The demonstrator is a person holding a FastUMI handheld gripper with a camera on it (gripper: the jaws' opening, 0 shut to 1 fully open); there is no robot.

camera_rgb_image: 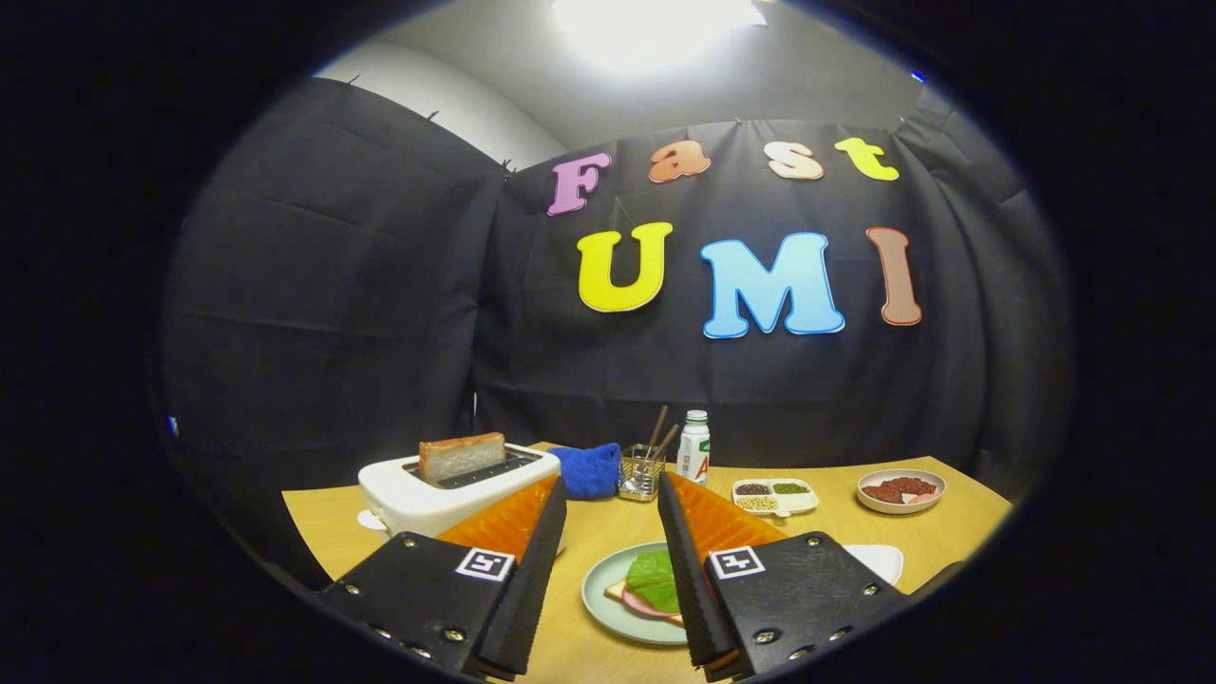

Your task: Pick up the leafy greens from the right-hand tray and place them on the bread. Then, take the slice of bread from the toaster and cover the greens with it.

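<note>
My gripper (611,494) is open, its two fingers spread wide with nothing between them. Low between the fingers, close to the right one, a pale green plate (608,594) holds a slice of bread with ham, and the leafy greens (655,579) lie on top of it. The right finger hides part of that food. Beyond the left finger stands a white toaster (432,494) with a slice of bread (463,455) sticking up out of its slot.
On the wooden table (950,532) beyond the fingers sit a blue cloth (589,469), a small basket with sticks (641,472), a white bottle (694,446), a divided dish of beans (774,495) and a bowl of meat (901,490). A white tray (879,560) peeks out right of the right finger.
</note>
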